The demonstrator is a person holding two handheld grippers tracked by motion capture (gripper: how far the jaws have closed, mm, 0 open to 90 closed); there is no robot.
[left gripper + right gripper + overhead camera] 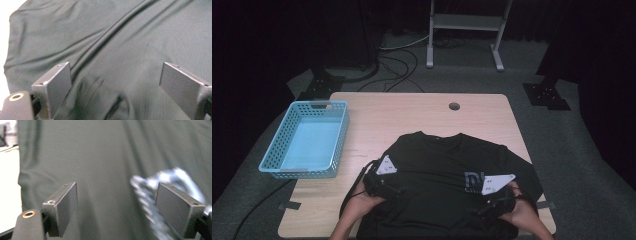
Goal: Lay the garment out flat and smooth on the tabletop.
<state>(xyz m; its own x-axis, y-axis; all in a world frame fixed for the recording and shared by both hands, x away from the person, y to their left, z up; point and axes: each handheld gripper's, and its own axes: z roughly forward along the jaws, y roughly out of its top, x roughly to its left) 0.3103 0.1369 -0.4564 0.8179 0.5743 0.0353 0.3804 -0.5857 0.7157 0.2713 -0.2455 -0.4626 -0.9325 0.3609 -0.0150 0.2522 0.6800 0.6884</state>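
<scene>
On the black cotton T-shirt [447, 175], the left gripper [113, 82] and right gripper [116, 205] hover, jaws released, grasping nothing.

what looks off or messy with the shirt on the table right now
Nothing is damaged or spilled. The black t-shirt lies face up but not quite smooth: a long crease runs across the fabric, and its hem hangs over the near table edge. The blue basket sits squarely at the left.
</scene>
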